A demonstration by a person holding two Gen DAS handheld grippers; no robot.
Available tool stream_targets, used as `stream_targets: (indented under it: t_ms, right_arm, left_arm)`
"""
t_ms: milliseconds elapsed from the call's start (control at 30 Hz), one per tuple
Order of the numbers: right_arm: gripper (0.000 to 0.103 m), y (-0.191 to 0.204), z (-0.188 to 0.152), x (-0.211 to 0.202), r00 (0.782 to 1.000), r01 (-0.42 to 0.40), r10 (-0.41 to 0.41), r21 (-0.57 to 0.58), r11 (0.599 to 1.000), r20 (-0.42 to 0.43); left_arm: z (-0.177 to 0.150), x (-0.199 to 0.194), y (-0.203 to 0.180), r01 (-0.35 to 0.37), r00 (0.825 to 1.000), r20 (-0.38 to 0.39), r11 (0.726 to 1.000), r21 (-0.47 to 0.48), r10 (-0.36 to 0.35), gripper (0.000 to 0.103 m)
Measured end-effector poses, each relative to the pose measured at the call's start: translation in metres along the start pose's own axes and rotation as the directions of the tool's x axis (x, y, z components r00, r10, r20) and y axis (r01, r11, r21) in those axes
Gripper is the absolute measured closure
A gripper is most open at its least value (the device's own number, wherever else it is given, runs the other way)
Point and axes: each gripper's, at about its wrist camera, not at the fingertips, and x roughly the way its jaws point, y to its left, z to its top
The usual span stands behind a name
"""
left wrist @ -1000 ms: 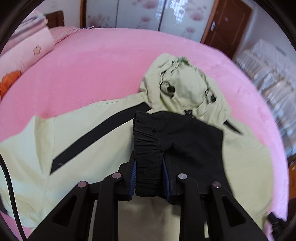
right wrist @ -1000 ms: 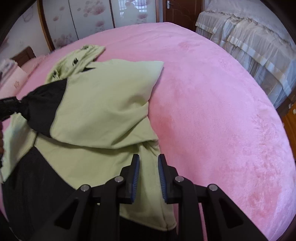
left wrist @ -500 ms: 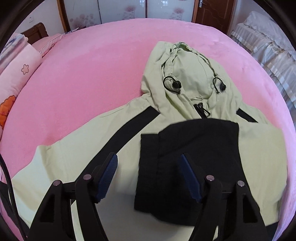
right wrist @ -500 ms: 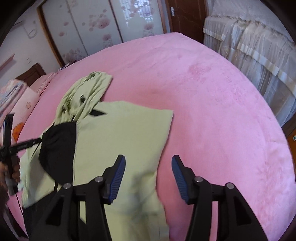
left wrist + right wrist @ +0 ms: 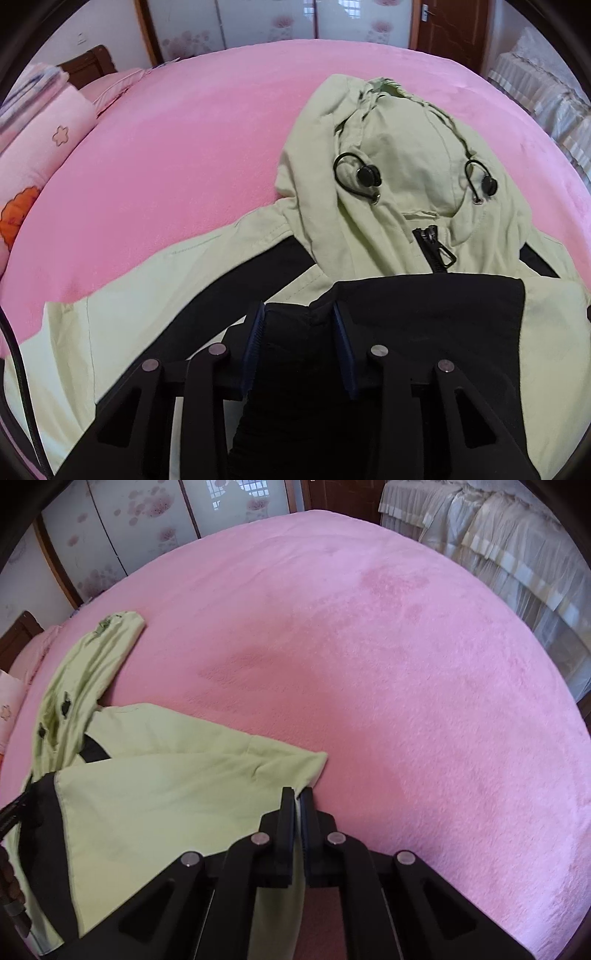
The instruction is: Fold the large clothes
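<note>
A pale green hooded jacket (image 5: 399, 173) with black panels lies on the pink bed, hood at the far end. One sleeve is folded across its chest, ending in a black cuff (image 5: 424, 314). My left gripper (image 5: 299, 325) has closed on the left end of that black cuff, with a thick wad of fabric between its fingers. In the right wrist view my right gripper (image 5: 297, 801) is shut on the green folded edge of the jacket (image 5: 166, 797) at its right side. The left gripper's tip shows at that view's left edge (image 5: 14, 808).
The pink bedspread (image 5: 406, 683) spreads wide to the right of the jacket. Pink pillows (image 5: 33, 155) are stacked at the far left. A second bed with pale frilled covers (image 5: 517, 554) stands on the right. Wardrobe doors and a brown door are behind.
Both grippers were open half a second ago after letting go of the garment. Now both have come down and closed: the left on the black cuff, the right on the jacket's green edge.
</note>
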Motion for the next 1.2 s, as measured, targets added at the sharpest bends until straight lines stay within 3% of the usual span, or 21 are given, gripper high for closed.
stream_targets:
  t_ms: [167,300,400,533,633,700,800,833,933,1067,1133,1200]
  right_arm:
    - [0.097,0.009,-0.001,-0.030,0.998,0.051,-0.050,-0.025,0.998,0.023]
    - [0.091,0.035,-0.031,-0.087,0.993,-0.051,0.064,-0.124,0.991,0.102]
    - [0.091,0.071,-0.068,-0.114,0.980,-0.150,0.174,-0.209,0.966,0.101]
    - [0.091,0.119,-0.109,-0.113,0.964,-0.240,0.261,-0.259,0.936,0.050]
    - [0.091,0.135,-0.128,-0.084,0.974,-0.224,0.226,-0.263,0.938,-0.023]
    - [0.096,0.118,-0.132,-0.069,0.982,-0.188,0.185,-0.224,0.956,-0.031]
    - [0.098,0.066,-0.129,-0.065,0.998,-0.044,0.049,-0.144,0.989,0.035]
    - [0.103,0.041,-0.127,-0.064,0.999,-0.040,0.043,-0.095,0.995,0.033]
    - [0.103,-0.006,-0.123,-0.063,0.991,-0.131,0.131,-0.002,0.991,0.002]
    - [0.101,-0.009,-0.124,-0.084,0.993,-0.117,0.116,0.022,0.993,0.025]
    - [0.100,-0.005,-0.128,-0.095,0.991,-0.129,0.128,0.026,0.991,0.026]
    - [0.100,0.006,-0.133,-0.106,0.990,-0.137,0.137,0.015,0.990,0.025]
  left_arm:
    - [-0.008,-0.021,-0.002,-0.032,0.999,0.000,0.999,-0.007,0.032,0.067]
    - [-0.030,-0.062,0.008,0.045,0.998,0.051,0.998,-0.038,-0.043,0.067]
    - [-0.055,-0.084,0.007,0.141,0.989,0.047,0.988,-0.056,-0.138,0.067]
    - [-0.082,-0.078,-0.011,0.163,0.987,-0.003,0.985,-0.062,-0.164,0.067]
    - [-0.099,-0.059,-0.018,0.128,0.990,-0.050,0.988,-0.087,-0.132,0.067]
    - [-0.101,-0.056,-0.015,0.127,0.991,-0.040,0.989,-0.080,-0.130,0.067]
    - [-0.104,-0.060,-0.013,0.134,0.990,-0.043,0.989,-0.059,-0.136,0.067]
    - [-0.105,-0.062,-0.012,0.139,0.989,-0.046,0.989,-0.055,-0.141,0.067]
    - [-0.109,-0.061,-0.015,0.156,0.986,-0.049,0.987,-0.039,-0.158,0.067]
    - [-0.108,-0.068,-0.021,0.130,0.990,-0.047,0.991,-0.014,-0.131,0.059]
    - [-0.110,-0.077,-0.022,0.126,0.990,-0.055,0.992,-0.014,-0.127,0.048]
    - [-0.110,-0.088,-0.022,0.120,0.991,-0.058,0.993,-0.007,-0.120,0.047]
